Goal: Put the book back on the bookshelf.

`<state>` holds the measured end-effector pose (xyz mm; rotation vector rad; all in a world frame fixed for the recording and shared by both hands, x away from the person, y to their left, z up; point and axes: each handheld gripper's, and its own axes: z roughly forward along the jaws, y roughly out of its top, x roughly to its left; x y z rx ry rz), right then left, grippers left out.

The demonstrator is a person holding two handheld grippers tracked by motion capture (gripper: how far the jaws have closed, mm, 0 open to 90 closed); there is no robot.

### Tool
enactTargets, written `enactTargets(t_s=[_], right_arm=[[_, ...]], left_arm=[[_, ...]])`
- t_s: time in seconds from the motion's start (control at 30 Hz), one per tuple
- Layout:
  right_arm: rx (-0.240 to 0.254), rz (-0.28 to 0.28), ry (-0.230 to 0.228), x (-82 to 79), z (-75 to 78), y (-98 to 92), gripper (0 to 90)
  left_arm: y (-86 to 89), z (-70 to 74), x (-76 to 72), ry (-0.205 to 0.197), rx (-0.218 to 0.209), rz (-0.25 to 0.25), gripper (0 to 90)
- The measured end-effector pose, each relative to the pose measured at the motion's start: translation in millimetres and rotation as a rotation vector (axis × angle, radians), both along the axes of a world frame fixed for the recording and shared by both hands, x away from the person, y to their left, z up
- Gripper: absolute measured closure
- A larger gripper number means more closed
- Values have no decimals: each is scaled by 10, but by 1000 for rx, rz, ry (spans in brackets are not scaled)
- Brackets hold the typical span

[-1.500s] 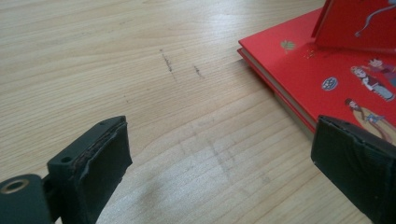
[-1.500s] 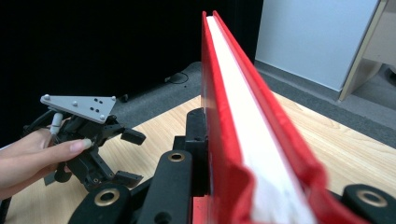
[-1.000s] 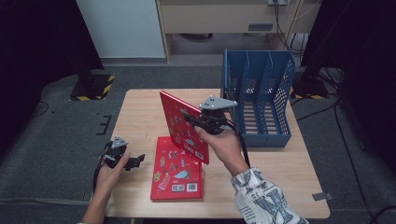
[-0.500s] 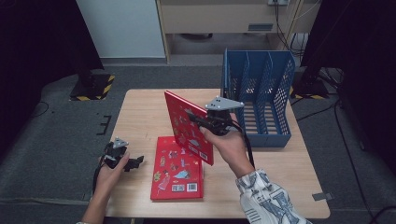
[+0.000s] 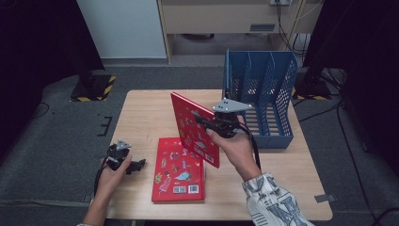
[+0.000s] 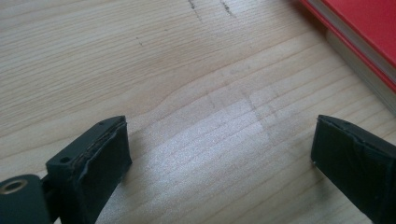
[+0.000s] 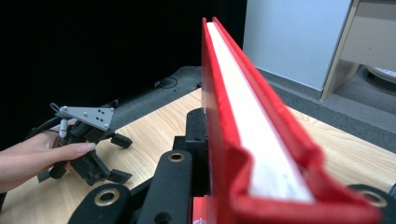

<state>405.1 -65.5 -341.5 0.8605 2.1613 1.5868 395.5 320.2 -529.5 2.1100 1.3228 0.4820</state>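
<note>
My right gripper (image 5: pixel 199 118) is shut on a red picture book (image 5: pixel 193 134), which it holds upright and tilted above the table. In the right gripper view that book (image 7: pixel 254 140) runs edge-on away from me, clamped between the black jaws of the right gripper (image 7: pixel 219 154). A second red book (image 5: pixel 179 172) lies flat on the table just below it. The left gripper (image 5: pixel 137 165) rests low at the table's front left, open and empty. The left gripper (image 6: pixel 219 163) has bare wood between its jaws, and the flat book's corner (image 6: pixel 359 32) lies ahead on the right.
A blue slotted file rack (image 5: pixel 261 101) stands at the table's back right, close behind my right hand. The wooden table (image 5: pixel 146 113) has bare room at its back left. The person's left hand and the left gripper (image 7: pixel 88 135) sit beyond the held book.
The right gripper has carried the upright book a little to the right, toward the blue rack. The left gripper has stayed where it was.
</note>
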Motion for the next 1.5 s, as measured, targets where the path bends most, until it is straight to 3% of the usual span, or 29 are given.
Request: enactTargets(t_s=[0.87,1.5], right_arm=[[4,-14,-5,-145,33,-234,793],[10,-27,-3,-266,25,-441,793]], left_arm=[[-10,-69,-28,-56,-10,-11,0],[-13,-70,-29,-56,-12,-9,0]])
